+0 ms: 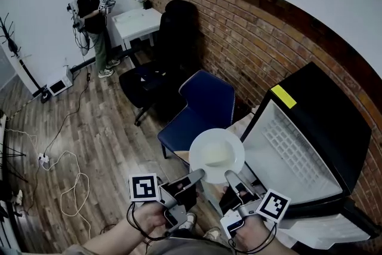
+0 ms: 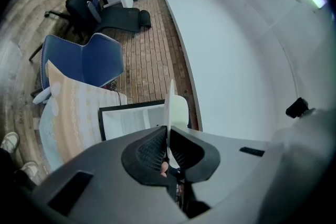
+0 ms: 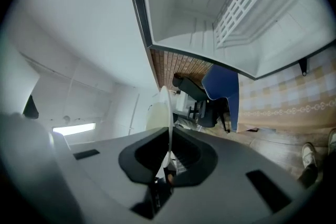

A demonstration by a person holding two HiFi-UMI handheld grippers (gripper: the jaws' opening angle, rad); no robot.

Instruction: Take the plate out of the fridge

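Brick room, wood floor
A brick wall (image 1: 239,27) runs along the right. On the wooden floor (image 1: 101,134) stand a blue chair (image 1: 209,98) near, a black office chair (image 1: 176,24) beyond it, and a white table (image 1: 138,22) far off.

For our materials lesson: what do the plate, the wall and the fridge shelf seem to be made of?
Plate: probably glazed ceramic or melamine; smooth, white, thin rim.
Wall: bare brick, matte, with mortar joints.
Fridge shelf: likely white-coated wire, an open grid.

Blue chair (image 1: 208,100) beside brick wall (image 1: 245,24); person (image 1: 91,8) far back.
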